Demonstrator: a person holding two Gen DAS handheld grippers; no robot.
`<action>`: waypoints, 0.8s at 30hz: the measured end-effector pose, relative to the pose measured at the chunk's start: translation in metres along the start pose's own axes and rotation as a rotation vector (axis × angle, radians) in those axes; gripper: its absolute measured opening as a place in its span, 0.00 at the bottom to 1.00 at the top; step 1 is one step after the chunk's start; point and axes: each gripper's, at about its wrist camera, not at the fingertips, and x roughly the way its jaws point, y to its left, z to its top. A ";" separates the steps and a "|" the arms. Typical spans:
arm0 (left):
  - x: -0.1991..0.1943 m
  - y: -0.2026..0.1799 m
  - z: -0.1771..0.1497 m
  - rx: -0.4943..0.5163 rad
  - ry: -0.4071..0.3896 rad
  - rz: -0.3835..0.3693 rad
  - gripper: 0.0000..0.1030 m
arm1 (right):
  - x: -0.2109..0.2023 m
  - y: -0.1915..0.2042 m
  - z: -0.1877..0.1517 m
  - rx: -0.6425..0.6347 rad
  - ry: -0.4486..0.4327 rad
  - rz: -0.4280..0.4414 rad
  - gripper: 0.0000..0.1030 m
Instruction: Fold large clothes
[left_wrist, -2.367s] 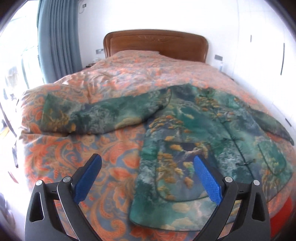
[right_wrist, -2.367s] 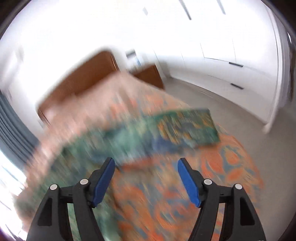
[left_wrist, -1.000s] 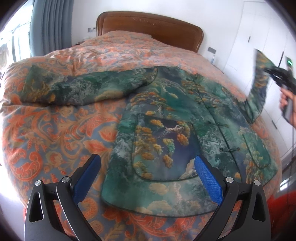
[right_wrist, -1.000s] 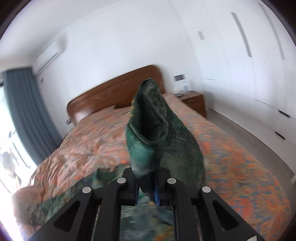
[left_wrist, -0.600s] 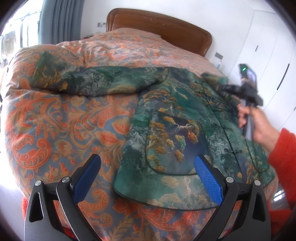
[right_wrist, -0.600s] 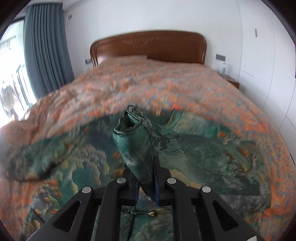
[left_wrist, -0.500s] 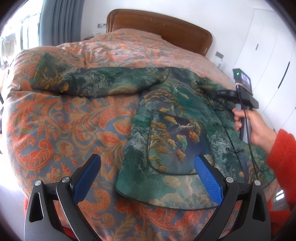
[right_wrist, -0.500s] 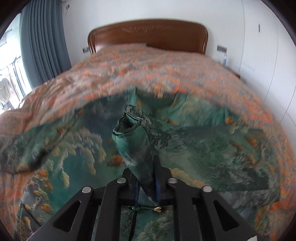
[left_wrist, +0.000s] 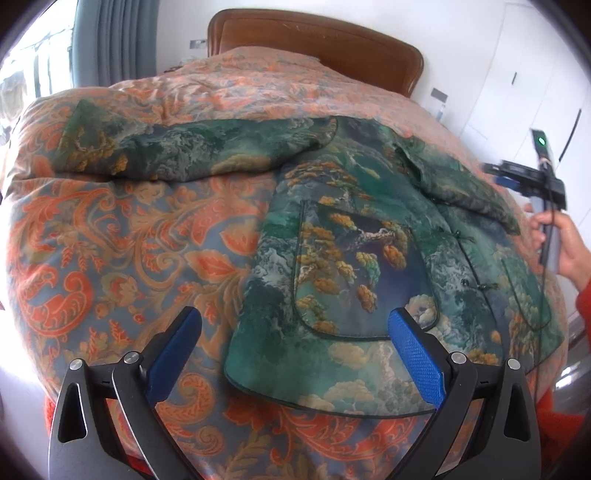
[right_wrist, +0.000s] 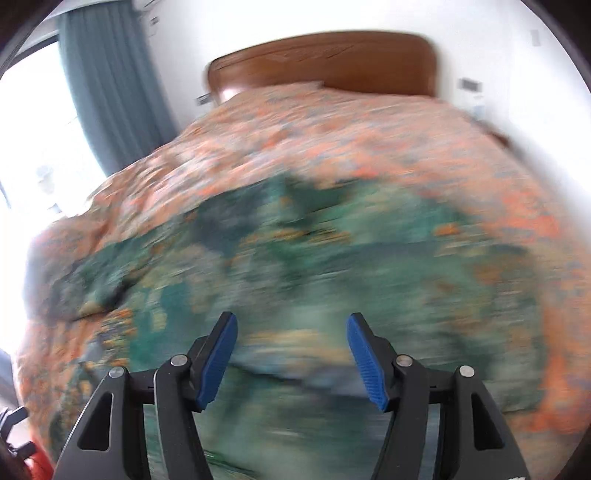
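Observation:
A green patterned jacket (left_wrist: 362, 251) lies front-up on the orange bedspread (left_wrist: 140, 236). Its left sleeve (left_wrist: 177, 151) stretches out flat to the left. The right sleeve (left_wrist: 458, 181) is folded in across the chest. My left gripper (left_wrist: 295, 354) hovers open above the jacket's lower hem, holding nothing. My right gripper (right_wrist: 291, 354) is above the blurred jacket (right_wrist: 295, 266); its jaws are opening and nothing is between the pads. In the left wrist view the right gripper (left_wrist: 517, 177) shows at the right edge, held by a hand (left_wrist: 565, 247).
A wooden headboard (left_wrist: 317, 40) stands at the far end of the bed. Blue curtains (left_wrist: 114, 40) and a bright window are at the left. White wardrobe doors (left_wrist: 532, 81) line the right wall. A red sleeve (left_wrist: 583, 306) shows at the right edge.
The right gripper carried the right sleeve down over the jacket's chest, then let go and opened. The sleeve now rests folded on the front. The left gripper barely moved.

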 end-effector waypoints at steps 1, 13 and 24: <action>0.001 -0.003 0.004 0.013 0.004 -0.009 0.98 | -0.009 -0.019 0.001 0.024 -0.010 -0.037 0.61; 0.086 -0.133 0.172 0.342 0.126 -0.395 0.98 | -0.019 -0.125 -0.027 0.103 0.029 -0.186 0.61; 0.272 -0.208 0.218 0.274 0.448 -0.355 0.29 | -0.050 -0.127 -0.041 0.076 -0.011 -0.123 0.61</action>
